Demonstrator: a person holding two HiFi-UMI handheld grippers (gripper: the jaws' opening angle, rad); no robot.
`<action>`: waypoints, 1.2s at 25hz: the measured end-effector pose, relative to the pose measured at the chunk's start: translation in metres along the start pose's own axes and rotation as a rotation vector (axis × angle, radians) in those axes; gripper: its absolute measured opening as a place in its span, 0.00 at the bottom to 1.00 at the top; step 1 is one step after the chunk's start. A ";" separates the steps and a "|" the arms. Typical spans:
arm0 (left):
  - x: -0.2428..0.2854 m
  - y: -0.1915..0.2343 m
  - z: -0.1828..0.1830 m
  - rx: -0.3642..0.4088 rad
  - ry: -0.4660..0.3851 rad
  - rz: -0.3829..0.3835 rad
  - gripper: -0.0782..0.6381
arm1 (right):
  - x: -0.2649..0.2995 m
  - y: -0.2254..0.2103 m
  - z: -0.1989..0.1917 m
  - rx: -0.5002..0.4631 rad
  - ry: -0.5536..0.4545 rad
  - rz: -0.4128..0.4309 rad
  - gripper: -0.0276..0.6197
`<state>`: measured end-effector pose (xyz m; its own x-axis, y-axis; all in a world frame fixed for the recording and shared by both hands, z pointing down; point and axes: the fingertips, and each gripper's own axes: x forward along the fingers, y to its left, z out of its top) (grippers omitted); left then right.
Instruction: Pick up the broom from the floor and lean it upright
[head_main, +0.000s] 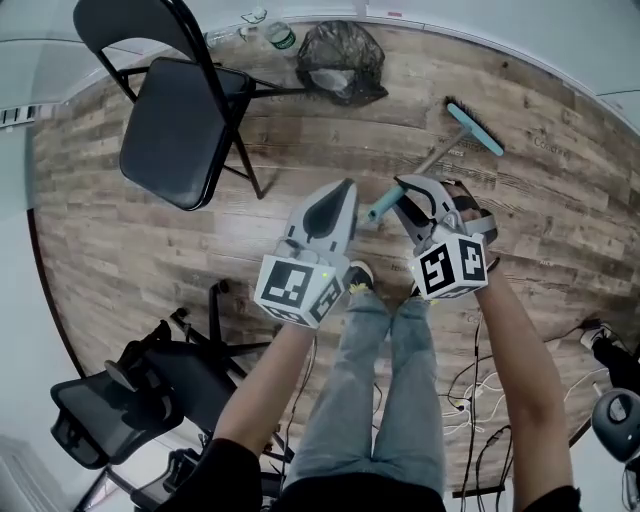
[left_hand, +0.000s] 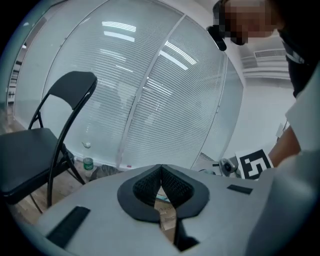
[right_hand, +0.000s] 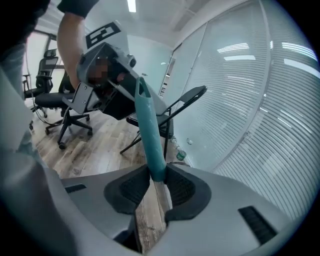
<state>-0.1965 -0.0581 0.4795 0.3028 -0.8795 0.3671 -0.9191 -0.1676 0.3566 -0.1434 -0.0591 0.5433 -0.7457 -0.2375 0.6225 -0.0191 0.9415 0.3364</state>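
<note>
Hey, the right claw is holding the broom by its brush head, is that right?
Not quite. The right claw holds the broom by the teal grip end of its handle, not the brush head. The right gripper view shows it.

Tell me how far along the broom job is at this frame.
Done: the right gripper is clamped on the teal grip of the broom, whose handle end is raised off the floor. In hand: the broom slants, brush head low near the floor; whether it touches is unclear. The left gripper is shut and empty. Left: stand it upright and lean it against something.
</note>
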 end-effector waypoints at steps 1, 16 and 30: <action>-0.001 -0.002 0.005 0.019 -0.006 -0.002 0.14 | -0.007 -0.008 0.001 0.015 0.001 -0.024 0.22; -0.027 -0.086 0.080 0.157 0.002 -0.146 0.14 | -0.164 -0.127 0.075 0.412 -0.051 -0.329 0.20; -0.083 -0.166 0.149 0.389 0.019 -0.264 0.41 | -0.303 -0.115 0.304 0.287 -0.287 -0.264 0.20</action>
<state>-0.1070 -0.0234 0.2620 0.5402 -0.7765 0.3245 -0.8351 -0.5423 0.0925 -0.1179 -0.0232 0.1008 -0.8436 -0.4399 0.3079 -0.3854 0.8953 0.2232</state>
